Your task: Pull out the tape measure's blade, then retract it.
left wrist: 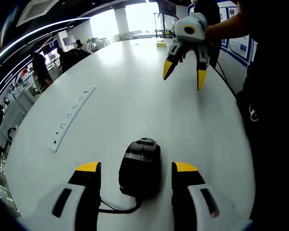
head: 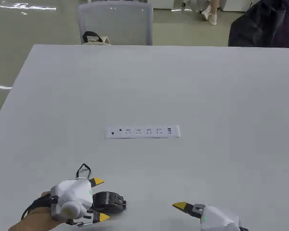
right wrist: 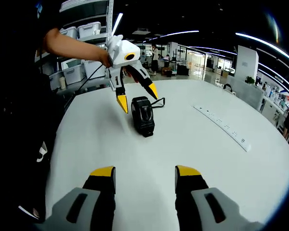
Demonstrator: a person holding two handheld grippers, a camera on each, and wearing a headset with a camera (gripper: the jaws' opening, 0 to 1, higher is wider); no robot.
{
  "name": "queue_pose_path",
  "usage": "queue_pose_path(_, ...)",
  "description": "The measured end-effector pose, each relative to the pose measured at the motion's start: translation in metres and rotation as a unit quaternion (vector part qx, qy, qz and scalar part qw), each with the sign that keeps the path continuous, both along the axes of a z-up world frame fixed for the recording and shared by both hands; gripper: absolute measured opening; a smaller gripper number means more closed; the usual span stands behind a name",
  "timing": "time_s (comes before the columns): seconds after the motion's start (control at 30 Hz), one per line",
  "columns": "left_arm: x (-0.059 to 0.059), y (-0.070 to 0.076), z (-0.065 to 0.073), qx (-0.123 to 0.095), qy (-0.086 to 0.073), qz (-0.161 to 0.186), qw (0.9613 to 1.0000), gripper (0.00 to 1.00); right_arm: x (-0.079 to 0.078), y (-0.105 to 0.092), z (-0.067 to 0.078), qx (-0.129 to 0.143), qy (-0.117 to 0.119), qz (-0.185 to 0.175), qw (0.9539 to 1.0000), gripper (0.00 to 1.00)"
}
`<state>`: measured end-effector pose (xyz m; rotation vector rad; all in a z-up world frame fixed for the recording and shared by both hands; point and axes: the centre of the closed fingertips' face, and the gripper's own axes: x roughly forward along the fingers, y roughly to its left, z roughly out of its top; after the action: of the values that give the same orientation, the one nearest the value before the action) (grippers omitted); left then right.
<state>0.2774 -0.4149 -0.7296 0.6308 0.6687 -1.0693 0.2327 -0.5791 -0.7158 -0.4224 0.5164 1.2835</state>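
**Head view.** I am holding my left claw (head: 100, 199) at the lower left of the frame. Its yellow-tipped jaws are standing wide, one on each side of the black, compact, hard-cased tape measure (head: 108, 202), which is lying on the pale grey matt surface (head: 221, 91). No blade is showing outside the case, so I am judging the pull as not yet begun. The long white plastic power strip (head: 142, 132) is lying mid-frame, well beyond both claws.

**Left gripper view.** The tape measure (left wrist: 140, 166) is sitting low in the middle of the frame. A gap is showing between it and each jaw, so the claw is flanking the case without pinching it. The case's long axis is running up the frame, in line with the claw's reach. A thin black cord loop (left wrist: 116, 210) is trailing from its near end. My right claw (left wrist: 184, 74) is hanging at the upper right, jaws also wide and gripping nothing, well apart from the case.

**Right gripper view.** My right claw (right wrist: 145, 171) is pointing up the frame at the tape measure (right wrist: 143, 115), which is lying above centre with one short end turned towards me. The left claw is the nearer one. I am expecting it to close across the case's narrow width while the right claw is coming in for the blade tip. Which end is carrying that tip I cannot tell.
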Motion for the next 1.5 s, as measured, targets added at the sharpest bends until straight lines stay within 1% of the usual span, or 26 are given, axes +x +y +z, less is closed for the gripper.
queue_pose_path(0.23,0.002,-0.001,-0.003,0.003,0.005,-0.012,0.9999,0.56,0.004,0.013,-0.006,-0.002,0.000,0.017,0.9999,0.48)
queue_pose_path(0.4,0.004,-0.001,-0.010,0.010,0.009,-0.023,0.9996,0.54,0.008,0.022,-0.010,-0.003,-0.001,0.029,0.9996,0.46)
queue_pose_path(0.53,0.004,-0.002,-0.013,0.015,0.014,-0.032,0.9993,0.50,0.011,0.029,-0.013,-0.002,0.000,0.038,0.9993,0.45)
queue_pose_path(0.6,0.004,-0.001,-0.015,0.017,0.019,-0.032,0.9992,0.49,0.013,0.032,-0.015,-0.004,0.000,0.042,0.9991,0.45)
queue_pose_path(0.7,0.004,0.001,-0.020,0.024,0.021,-0.037,0.9988,0.46,0.014,0.036,-0.017,-0.005,0.000,0.049,0.9988,0.44)
queue_pose_path(0.9,0.003,0.005,-0.025,0.032,0.029,-0.046,0.9980,0.41,0.019,0.044,-0.021,-0.006,0.002,0.062,0.9980,0.43)
queue_pose_path(1.0,0.001,0.005,-0.027,0.033,0.035,-0.051,0.9976,0.39,0.020,0.049,-0.024,-0.009,0.003,0.070,0.9975,0.42)
queue_pose_path(1.07,-0.002,0.005,-0.028,0.032,0.043,-0.059,0.9968,0.36,0.022,0.053,-0.027,-0.009,0.004,0.075,0.9971,0.42)
queue_pose_path(1.17,-0.004,0.003,-0.030,0.042,0.041,-0.074,0.9956,0.33,0.024,0.058,-0.028,-0.010,0.003,0.084,0.9964,0.41)
queue_pose_path(1.3,-0.004,0.004,-0.032,0.043,0.042,-0.077,0.9952,0.33,0.026,0.066,-0.030,-0.011,0.003,0.093,0.9956,0.40)
queue_pose_path(1.5,-0.005,0.004,-0.031,0.046,0.038,-0.076,0.9953,0.32,0.029,0.075,-0.034,-0.013,0.004,0.109,0.9939,0.38)
